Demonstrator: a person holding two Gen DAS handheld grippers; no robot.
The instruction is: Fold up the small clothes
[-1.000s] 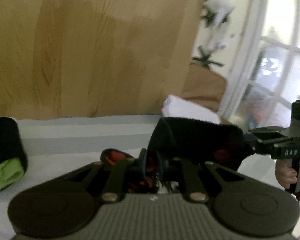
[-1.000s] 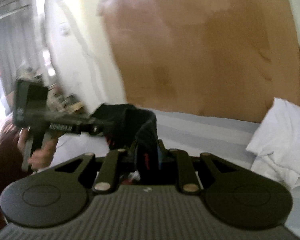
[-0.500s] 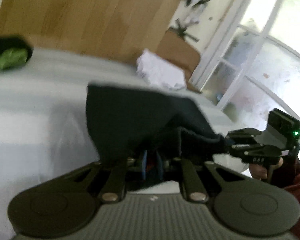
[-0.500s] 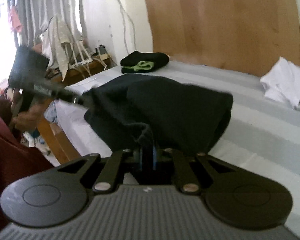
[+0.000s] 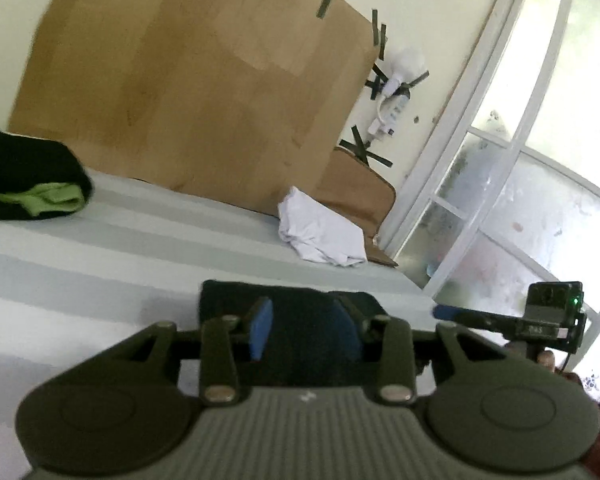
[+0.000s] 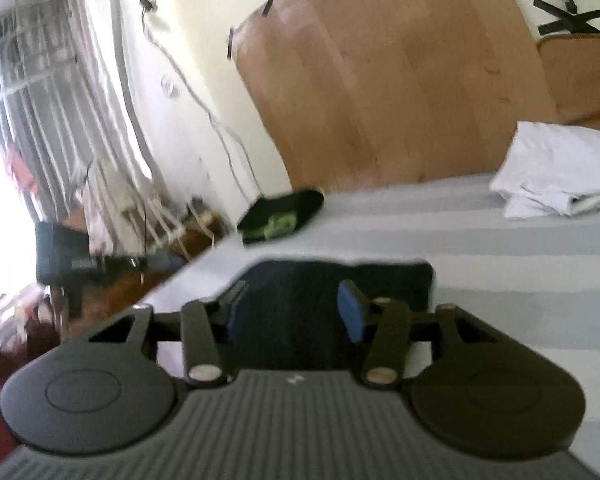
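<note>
Spreading across the striped bed, the dark garment lies flat between both grippers, apparently just laid down for folding. Left gripper and right gripper show fingers spread, holding nothing. Next, likely pinch an edge and fold over. Its near edge hides behind the grippers.

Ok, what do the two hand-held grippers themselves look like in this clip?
Both match: the left hand-held gripper and right hand-held gripper have matte black linkage arms with silver pivot pins, two round black discs, a ribbed grey body with a small white mark, and blue finger pads. A green light glows on the right unit.
</note>
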